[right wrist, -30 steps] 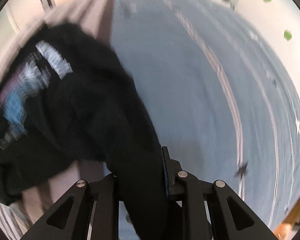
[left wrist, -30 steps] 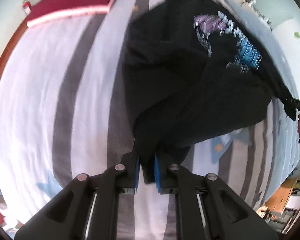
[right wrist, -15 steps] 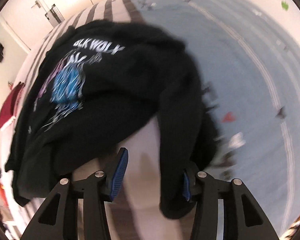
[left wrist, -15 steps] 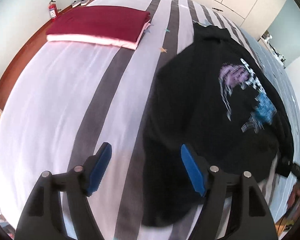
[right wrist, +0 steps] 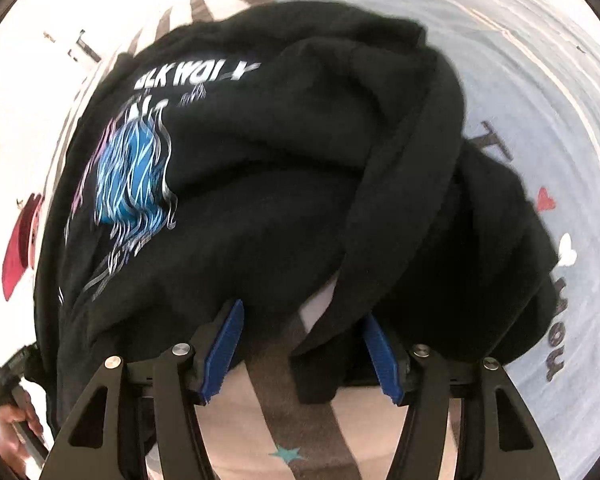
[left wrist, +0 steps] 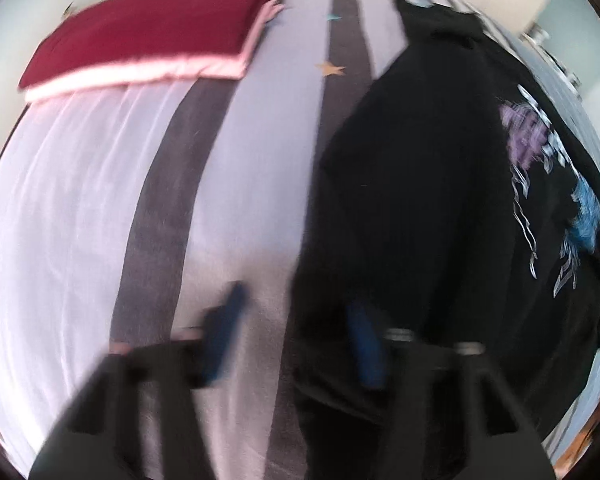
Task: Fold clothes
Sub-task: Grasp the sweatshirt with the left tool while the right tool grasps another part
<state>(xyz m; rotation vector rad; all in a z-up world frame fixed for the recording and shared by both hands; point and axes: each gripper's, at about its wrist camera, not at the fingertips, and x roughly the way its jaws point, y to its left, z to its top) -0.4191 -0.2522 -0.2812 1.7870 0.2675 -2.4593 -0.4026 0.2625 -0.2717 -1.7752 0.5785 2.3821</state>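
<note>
we've dropped the black hoodie [right wrist: 260, 184] onto the bed [left wrist: 80, 200] to flatten it: right hand-held gripper [right wrist: 300, 344] opening, sleeve loose between; left hand-held gripper [left wrist: 292, 336] closing, gripping nothing yet.

Matt black cloth sweatshirt [right wrist: 284, 184], smooth striped cotton sheet [left wrist: 80, 200], ribbed blue plastic pads [right wrist: 222, 348]

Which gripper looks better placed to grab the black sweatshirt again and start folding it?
Probably the right gripper: its jaws are opening with a black sweatshirt edge hanging between them, untouched. The left gripper is closing at the cloth's side edge, mostly over striped bedsheet.
</note>
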